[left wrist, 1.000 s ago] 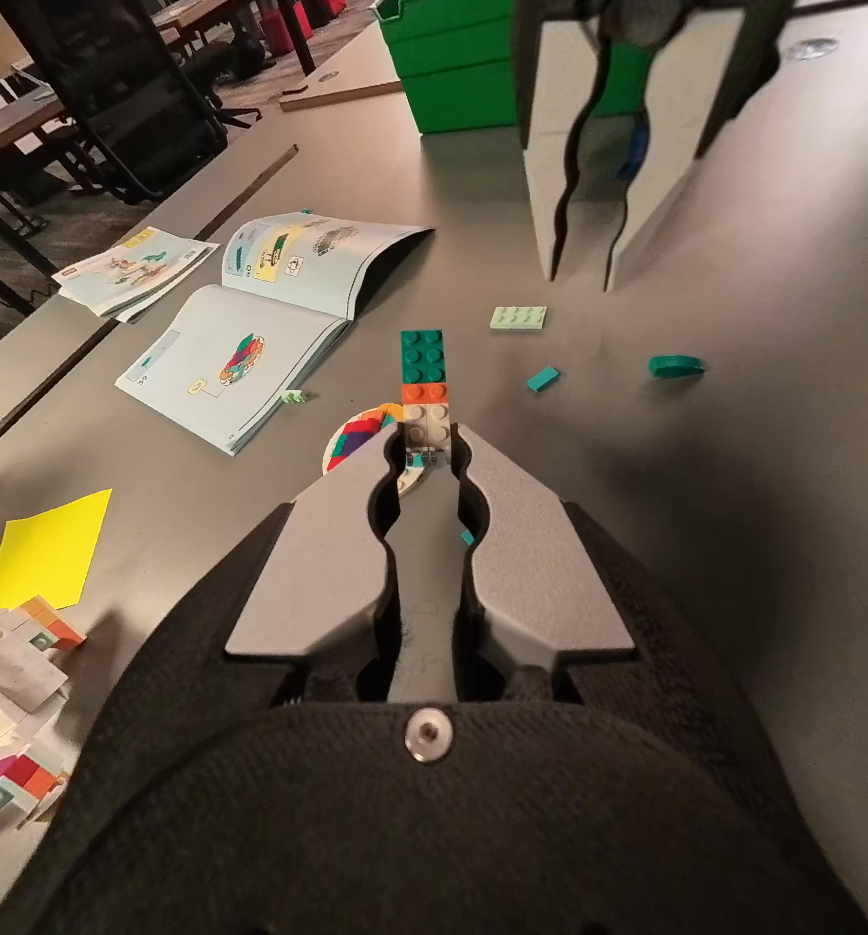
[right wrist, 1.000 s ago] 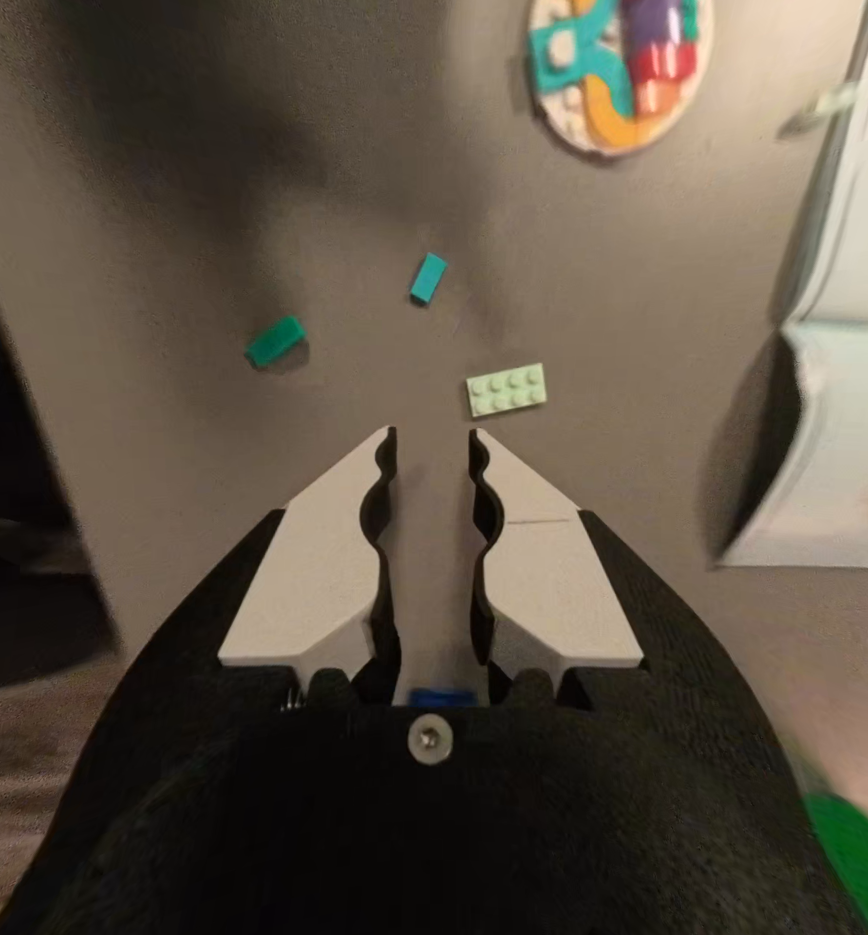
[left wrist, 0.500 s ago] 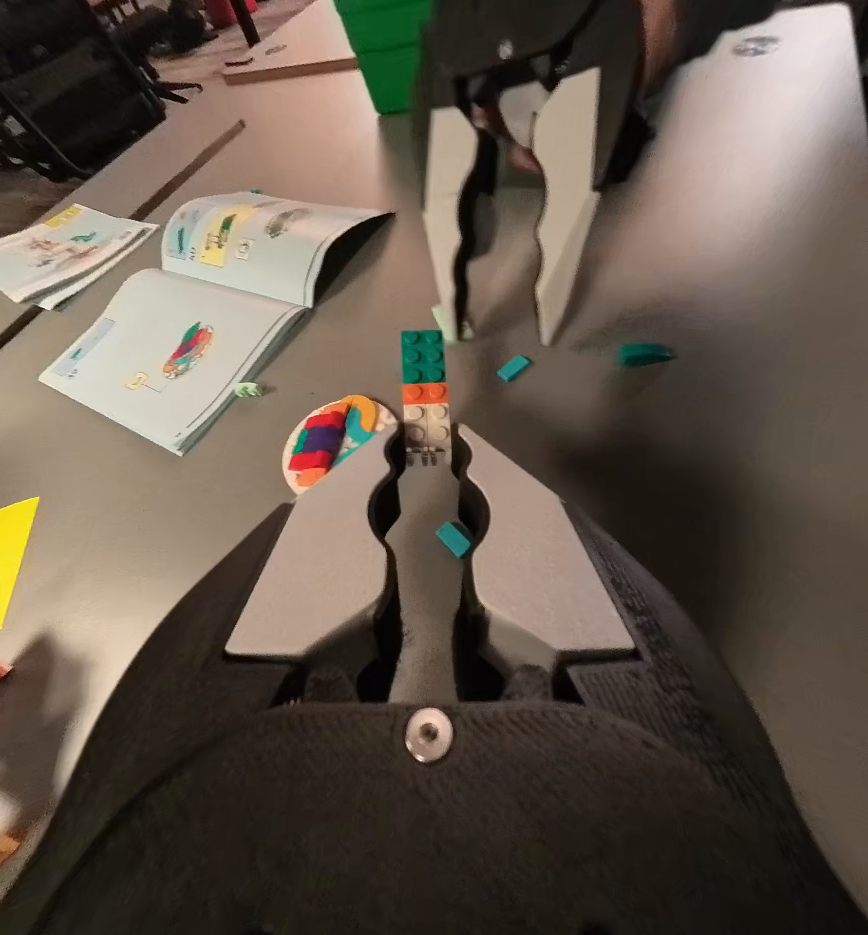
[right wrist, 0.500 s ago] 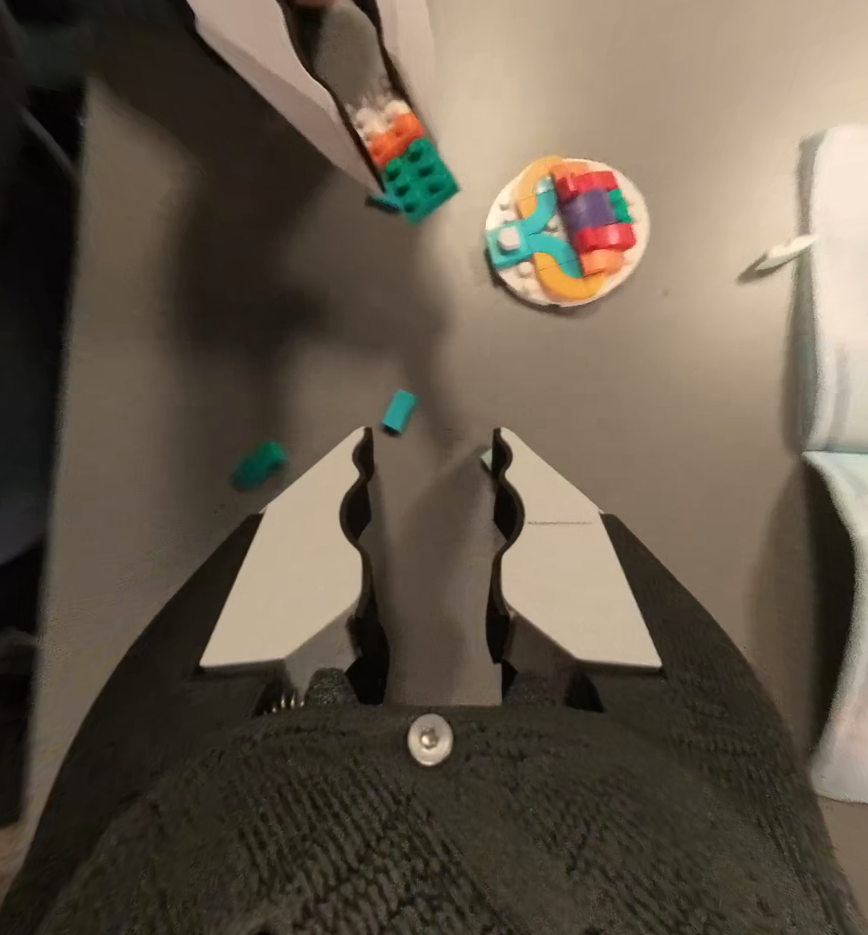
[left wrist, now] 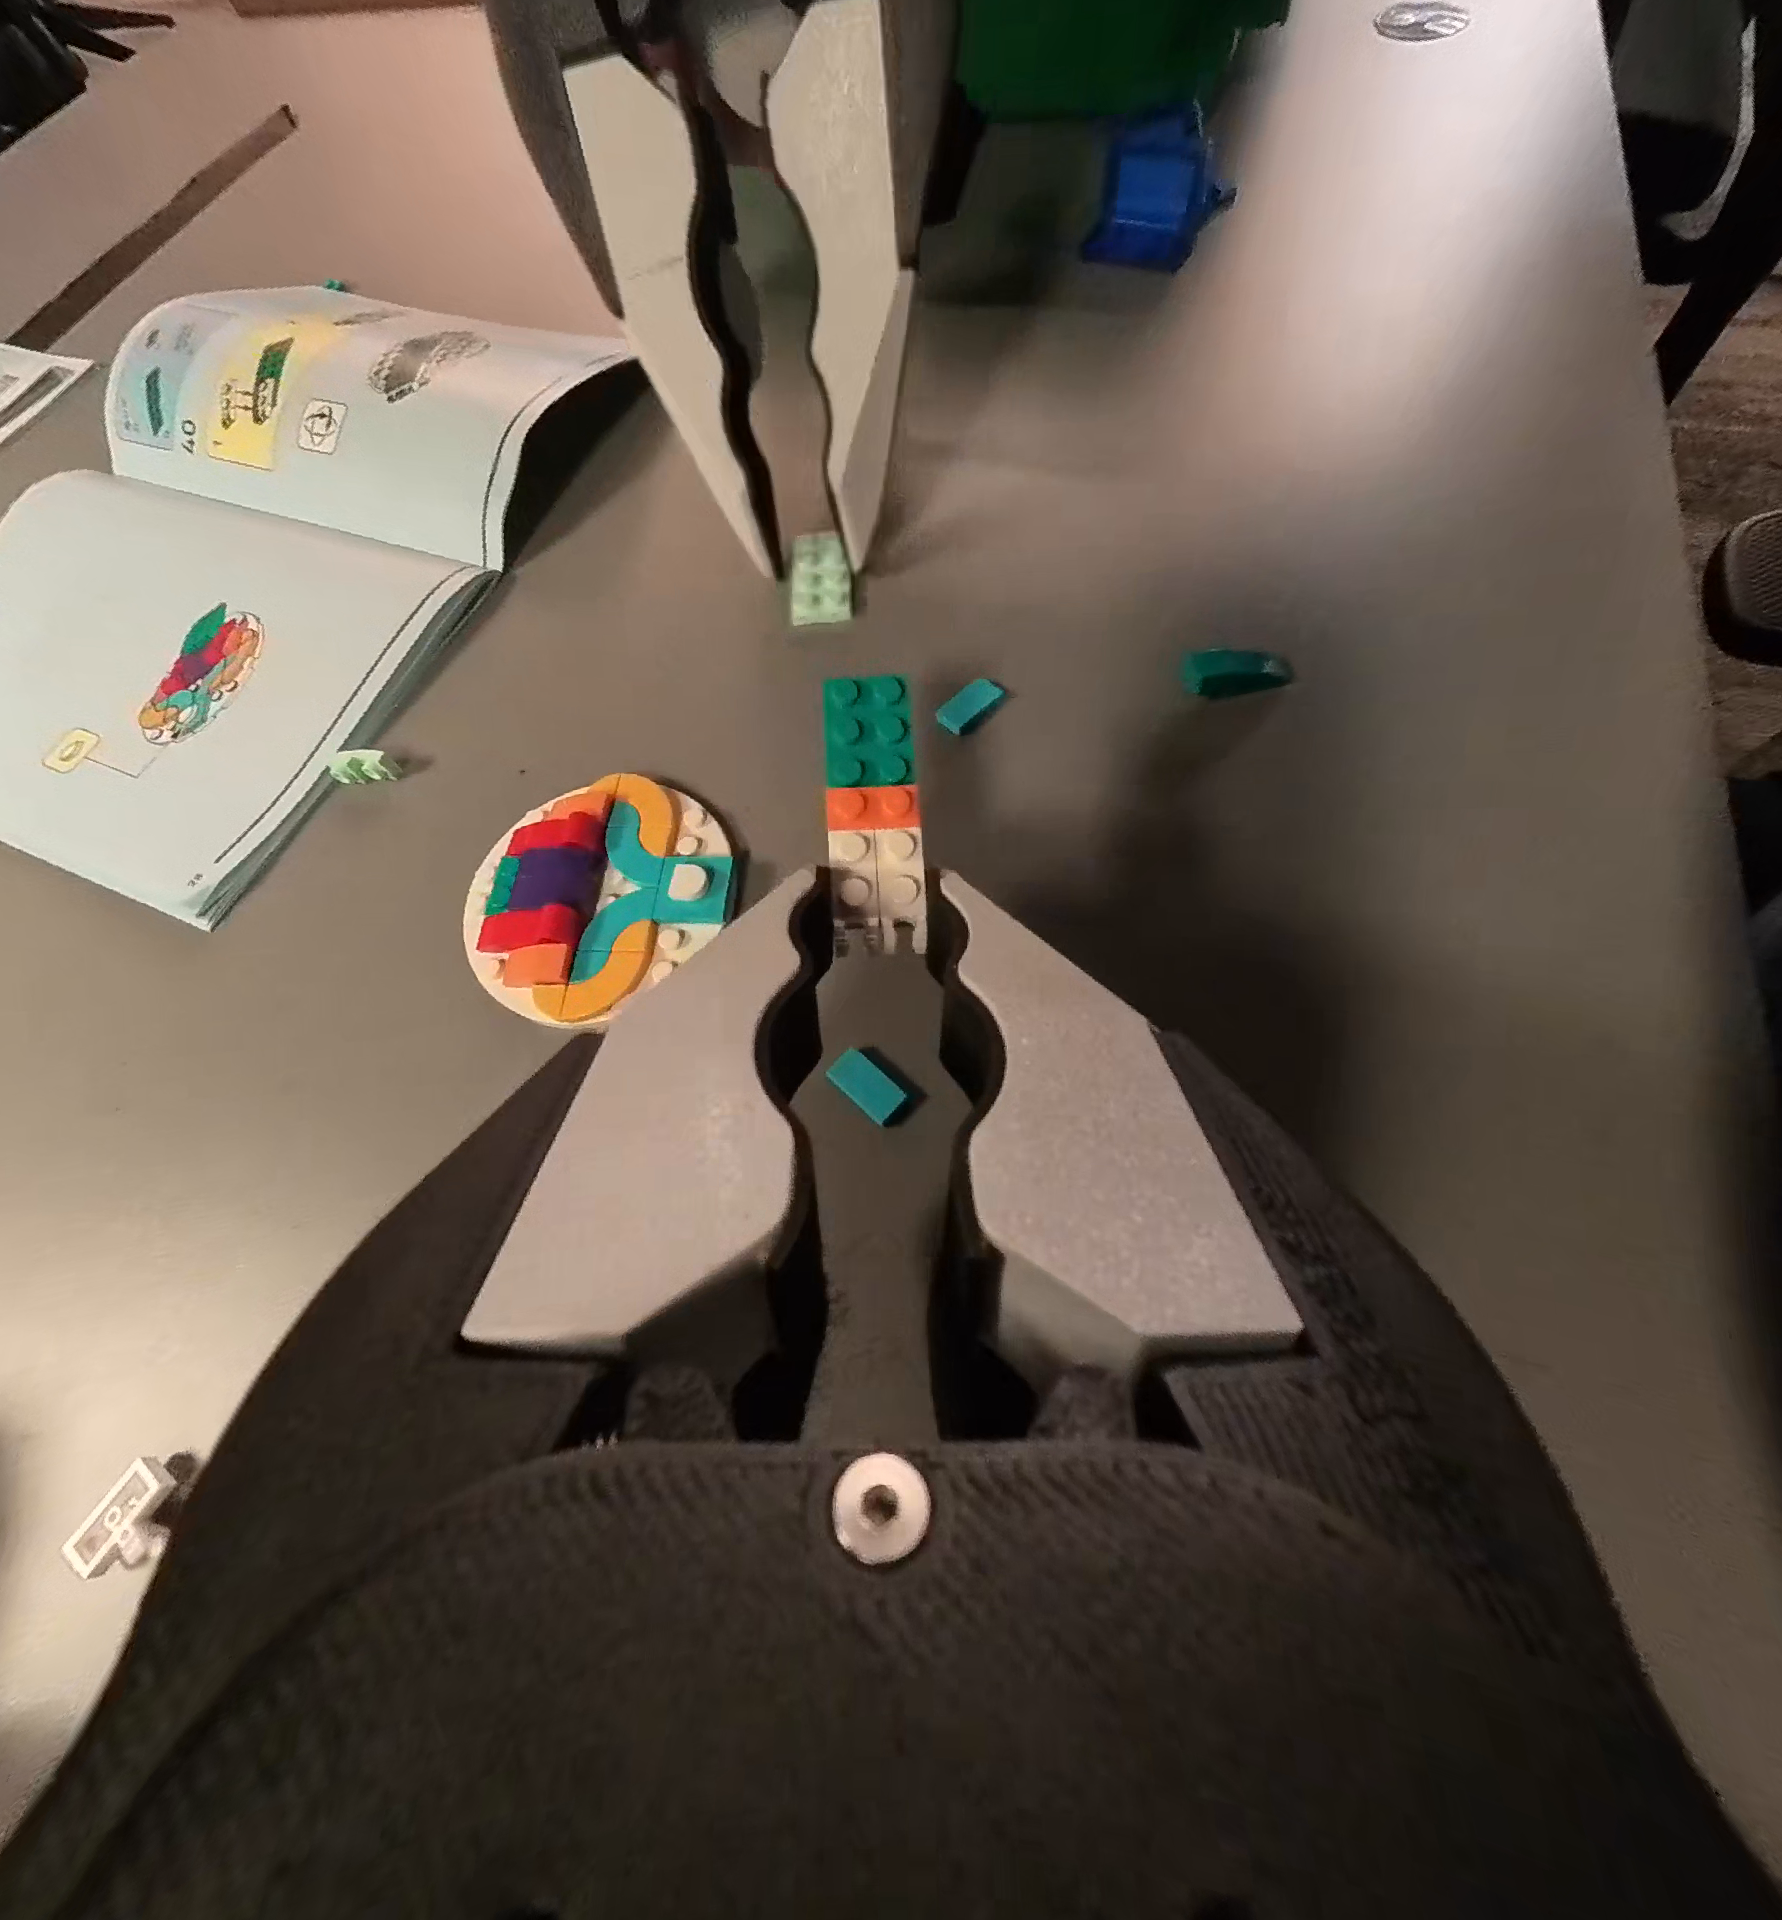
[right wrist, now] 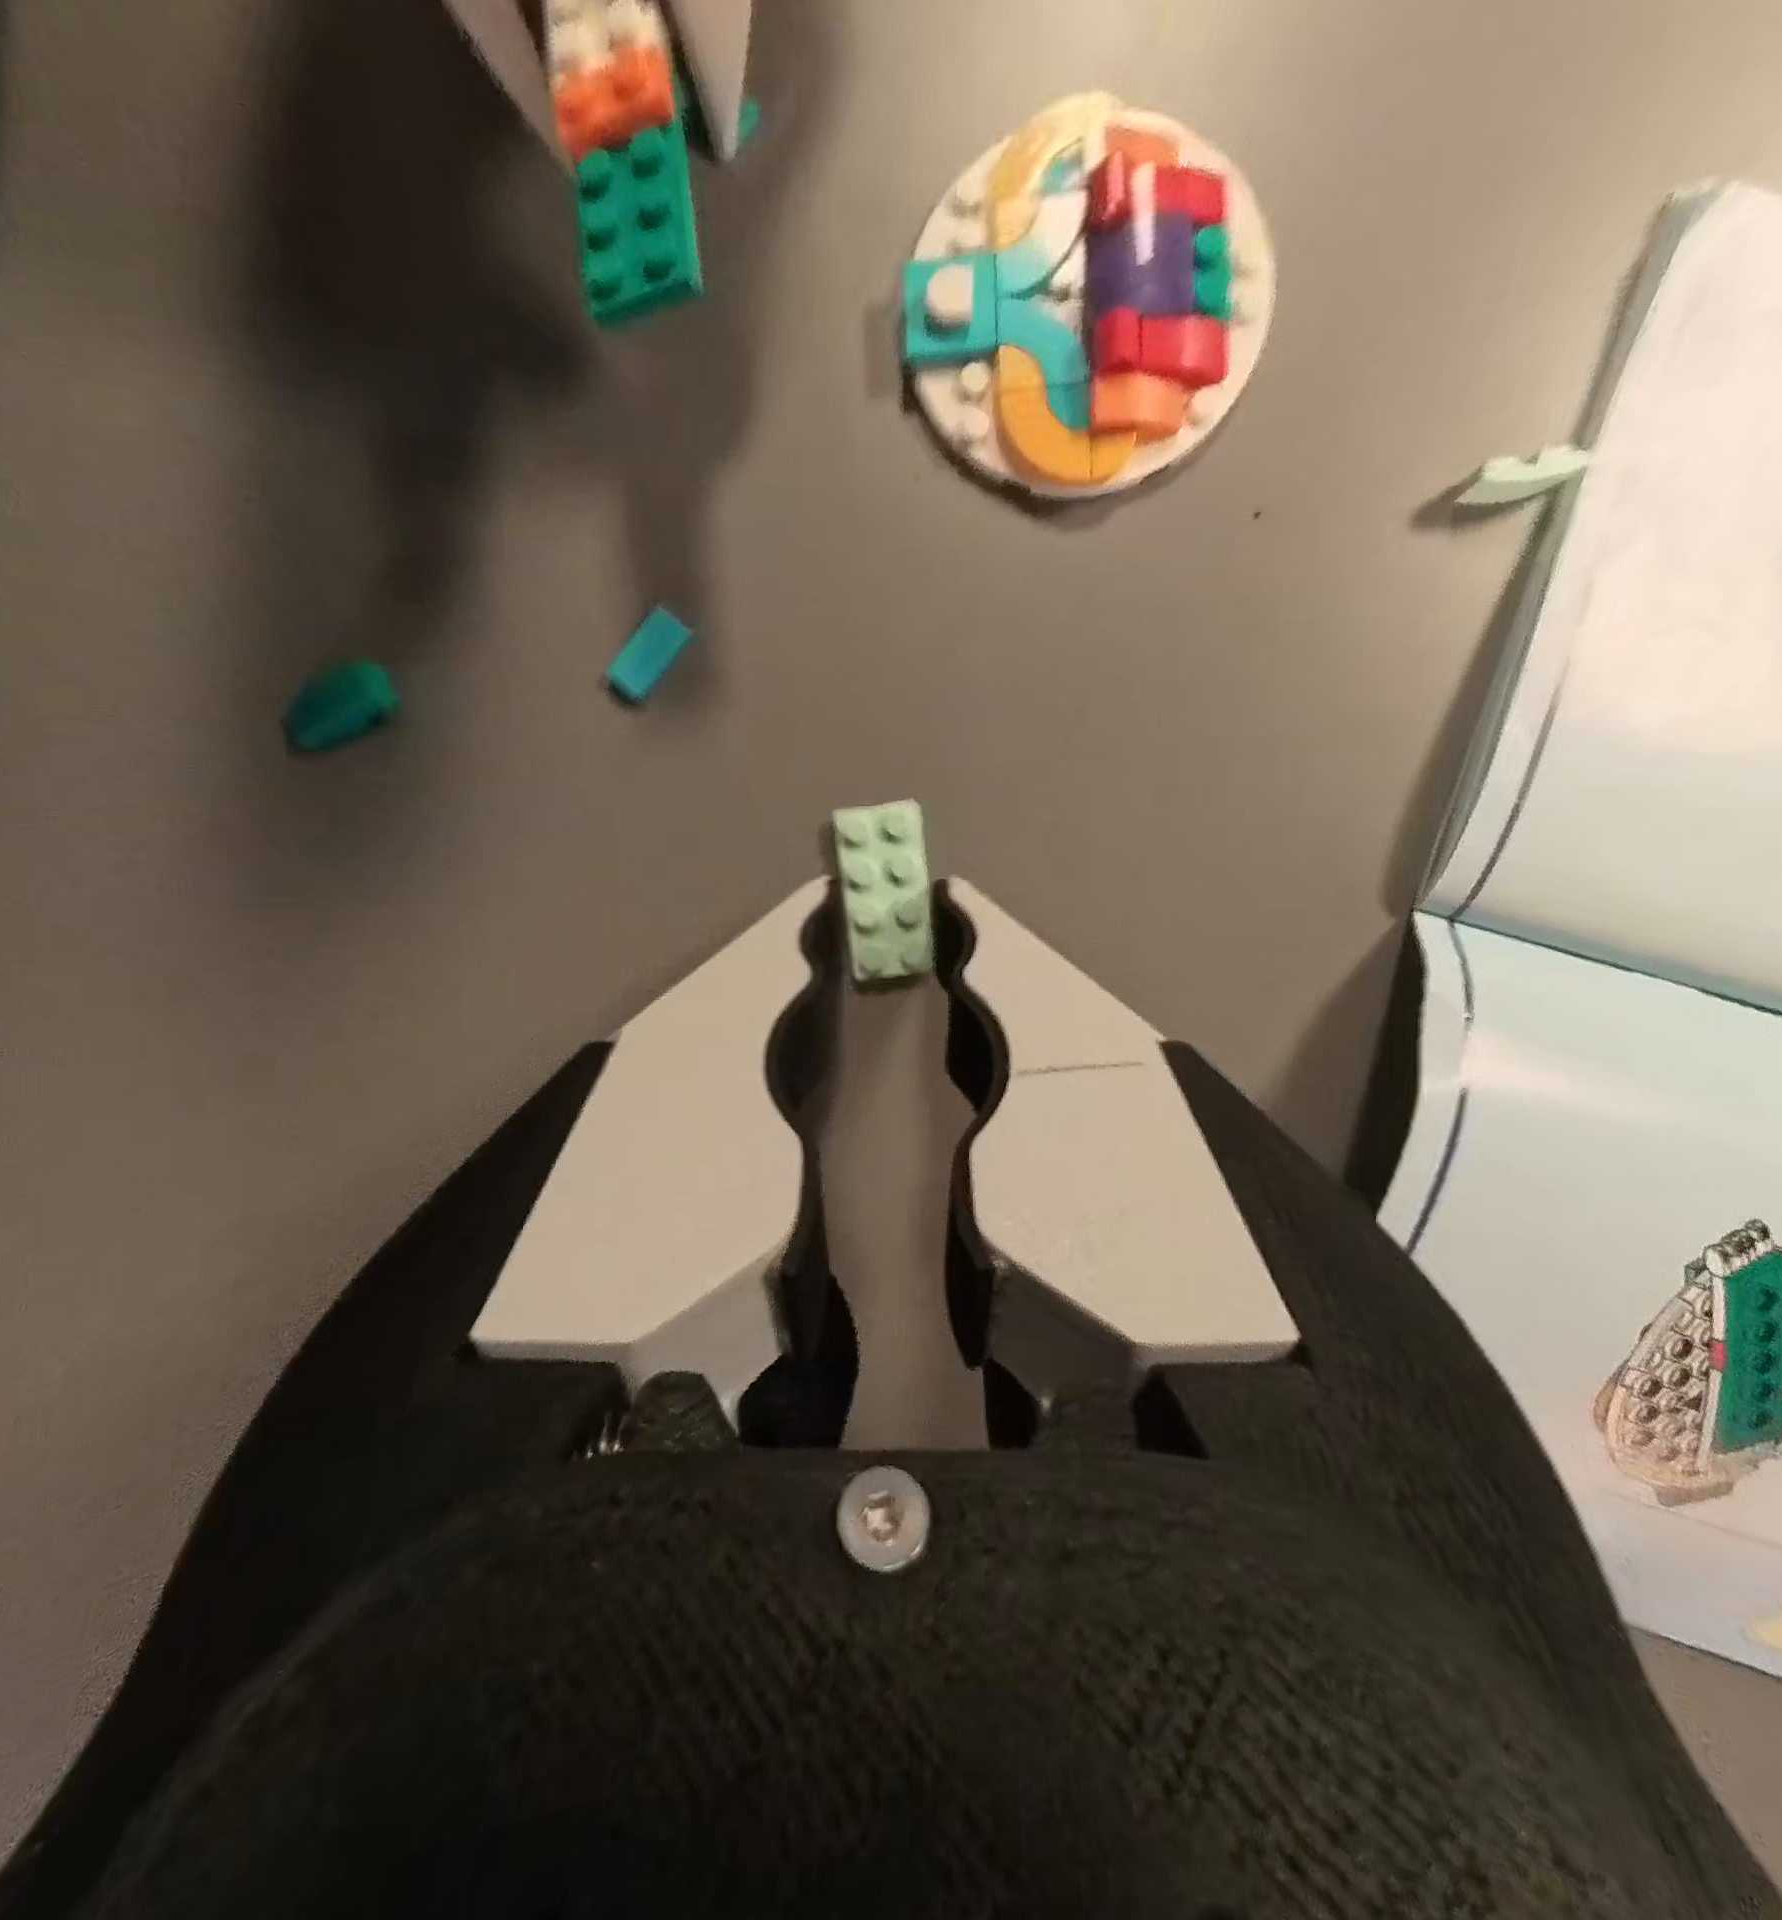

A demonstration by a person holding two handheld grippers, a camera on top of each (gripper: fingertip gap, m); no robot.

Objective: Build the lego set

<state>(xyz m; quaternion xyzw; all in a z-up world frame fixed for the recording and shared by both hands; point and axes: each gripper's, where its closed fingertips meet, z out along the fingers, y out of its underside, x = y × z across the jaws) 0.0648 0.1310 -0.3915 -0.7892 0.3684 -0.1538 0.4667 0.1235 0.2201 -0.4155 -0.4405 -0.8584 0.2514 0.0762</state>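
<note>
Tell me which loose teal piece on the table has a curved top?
The teal curved piece, lying farthest to the side. The two small teal tiles are flat.

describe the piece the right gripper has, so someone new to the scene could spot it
Start at the open instruction booklet on the grey table; just beside it the right gripper is shut on a mint green 2x4 plate. It is paler and thinner than the loose teal pieces nearby, and the only one with studs.

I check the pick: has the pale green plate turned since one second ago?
Yes. The pale green plate lay crosswise; now it points lengthwise between the right gripper fingertips, nearer the open booklet.
</note>
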